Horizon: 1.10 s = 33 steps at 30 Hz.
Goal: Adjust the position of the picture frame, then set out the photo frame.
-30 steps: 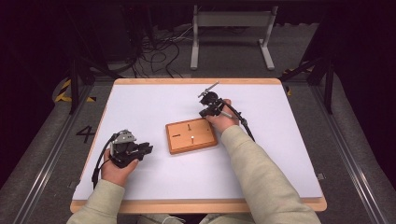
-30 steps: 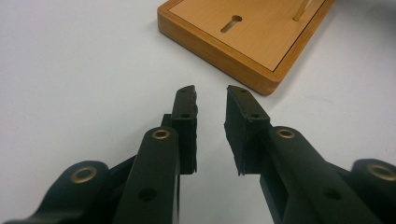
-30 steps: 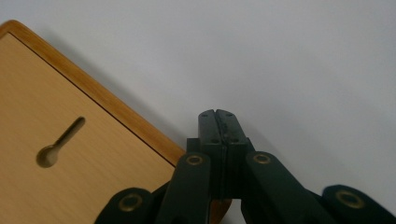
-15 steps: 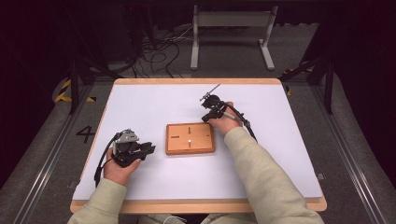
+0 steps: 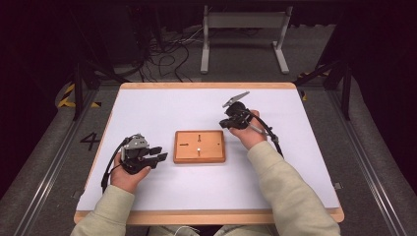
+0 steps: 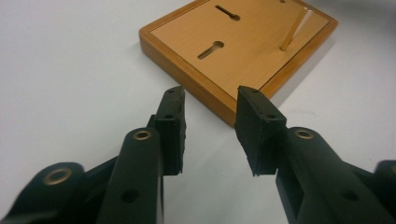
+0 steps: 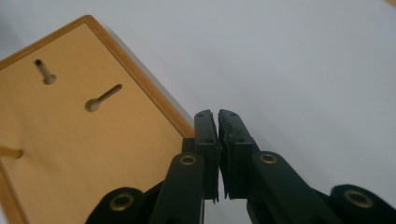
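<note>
A flat wooden board [image 5: 199, 146] with keyhole slots [image 6: 210, 49] and a thin upright peg [image 6: 294, 28] lies square in the middle of the white table. My left gripper [image 5: 160, 158] rests just left of the board and points at its near corner. Its jaws [image 6: 210, 100] have just been opening and stand apart with nothing between them. My right gripper [image 5: 227, 122] hovers off the board's far right corner. In the right gripper view the gripper [image 7: 214, 116] is shut on nothing, with the board's edge [image 7: 140, 79] to its left.
The white table top [image 5: 295, 162] has a wooden rim [image 5: 206, 216]. Behind the table, cables [image 5: 162, 54] and a metal stand [image 5: 243, 22] sit on the dark floor. A "4" marking [image 5: 91, 141] is on the floor to the left.
The board has turned from tilted to square on the table. My right gripper has drawn away from its far right corner, to the right. My left gripper's jaws have spread wider.
</note>
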### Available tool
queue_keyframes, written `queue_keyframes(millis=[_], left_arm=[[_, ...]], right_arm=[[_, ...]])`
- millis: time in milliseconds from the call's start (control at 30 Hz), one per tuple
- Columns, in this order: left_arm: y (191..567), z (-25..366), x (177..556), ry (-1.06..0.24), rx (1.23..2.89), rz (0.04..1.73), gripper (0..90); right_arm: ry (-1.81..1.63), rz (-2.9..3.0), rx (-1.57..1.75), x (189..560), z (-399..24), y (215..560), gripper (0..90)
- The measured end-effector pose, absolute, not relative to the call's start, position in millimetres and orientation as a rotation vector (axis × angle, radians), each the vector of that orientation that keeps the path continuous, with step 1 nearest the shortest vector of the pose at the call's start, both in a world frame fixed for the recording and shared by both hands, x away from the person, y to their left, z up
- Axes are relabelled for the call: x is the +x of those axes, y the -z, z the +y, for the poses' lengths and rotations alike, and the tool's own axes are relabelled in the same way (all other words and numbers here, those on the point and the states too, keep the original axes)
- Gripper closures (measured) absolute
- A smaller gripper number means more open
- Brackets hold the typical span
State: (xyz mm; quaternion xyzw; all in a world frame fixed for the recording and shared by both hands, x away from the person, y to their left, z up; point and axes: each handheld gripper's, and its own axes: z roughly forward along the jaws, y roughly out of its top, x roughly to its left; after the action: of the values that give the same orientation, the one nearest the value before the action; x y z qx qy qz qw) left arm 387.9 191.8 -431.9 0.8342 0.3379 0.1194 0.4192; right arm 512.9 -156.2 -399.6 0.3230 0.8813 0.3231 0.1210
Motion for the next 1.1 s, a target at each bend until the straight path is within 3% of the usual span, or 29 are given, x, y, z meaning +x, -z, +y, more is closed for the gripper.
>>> queue_keyframes(millis=[333,567,967,1100], left_arm=[[427,182,388,-0.336,2.095,0.789,50.1],[427,178,389,-0.357,2.102,0.765,47.2],[424,173,392,-0.330,2.056,0.747,39.0],[422,168,394,-0.284,2.035,0.713,42.1]], right_arm=[[-1.126,2.454,0.872,458,-207,371,72.3],[-1.209,2.378,0.872,416,-238,371,67.0],[-1.257,2.328,0.910,398,-267,368,59.9],[-1.255,2.317,0.937,396,-273,370,59.6]])
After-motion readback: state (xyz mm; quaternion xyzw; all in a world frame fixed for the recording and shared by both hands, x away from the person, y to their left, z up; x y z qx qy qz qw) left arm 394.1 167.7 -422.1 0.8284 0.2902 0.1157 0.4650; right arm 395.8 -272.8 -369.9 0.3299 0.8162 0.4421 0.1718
